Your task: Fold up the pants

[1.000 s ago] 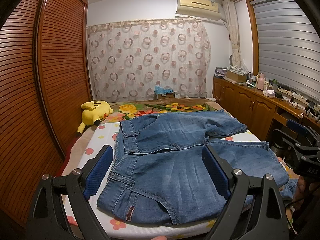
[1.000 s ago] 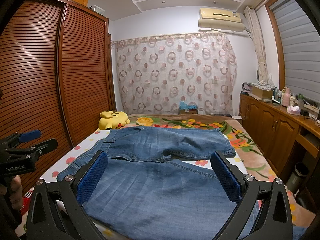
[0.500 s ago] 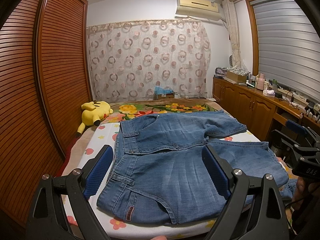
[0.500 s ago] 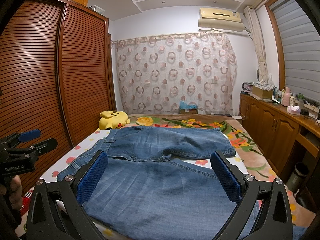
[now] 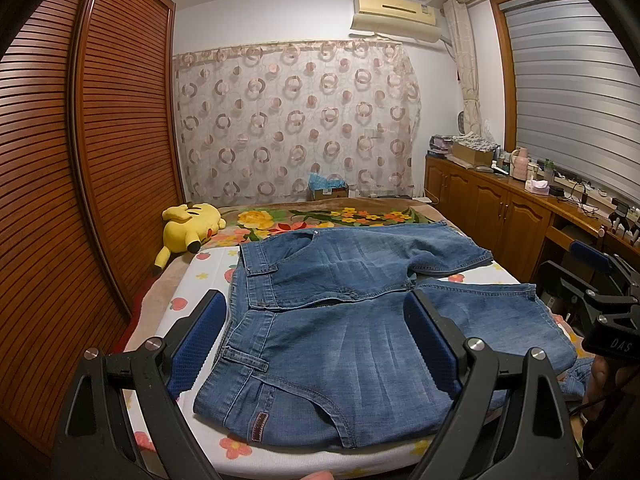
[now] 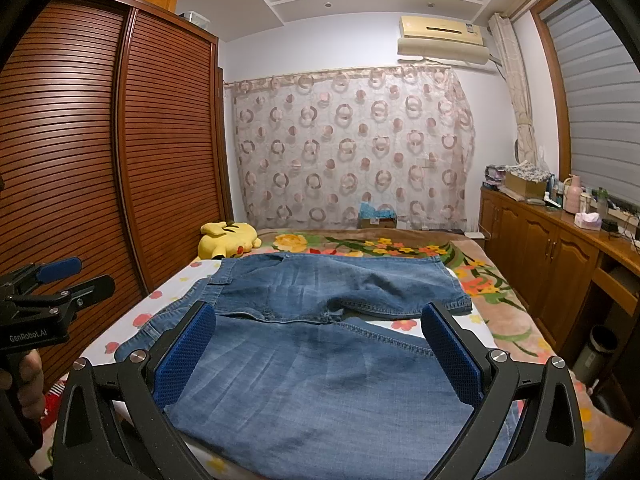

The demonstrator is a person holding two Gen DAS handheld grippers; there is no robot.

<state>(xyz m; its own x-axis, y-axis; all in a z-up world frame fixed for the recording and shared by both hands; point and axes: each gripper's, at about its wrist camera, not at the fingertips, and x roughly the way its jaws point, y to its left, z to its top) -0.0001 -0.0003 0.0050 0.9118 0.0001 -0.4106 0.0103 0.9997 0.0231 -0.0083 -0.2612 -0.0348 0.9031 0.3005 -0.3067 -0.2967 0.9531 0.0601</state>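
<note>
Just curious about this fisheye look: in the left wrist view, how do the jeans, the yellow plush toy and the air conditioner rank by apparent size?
1. jeans, by far the largest
2. air conditioner
3. yellow plush toy

The last two look close; differing distance makes their order unsure.

yellow plush toy (image 5: 191,227), slatted wardrobe (image 5: 80,160), patterned curtain (image 5: 296,120), air conditioner (image 5: 394,12)

Bedroom under warm indoor light. Louvred wooden wardrobe (image 5: 80,168) along one side. Ring-patterned curtain (image 5: 296,124) covers the far wall, air conditioner (image 5: 394,14) mounted above. Wooden cabinets (image 6: 552,264) with cluttered top stand opposite, beneath a closed window blind (image 5: 568,100). White ceiling, recessed.
</note>
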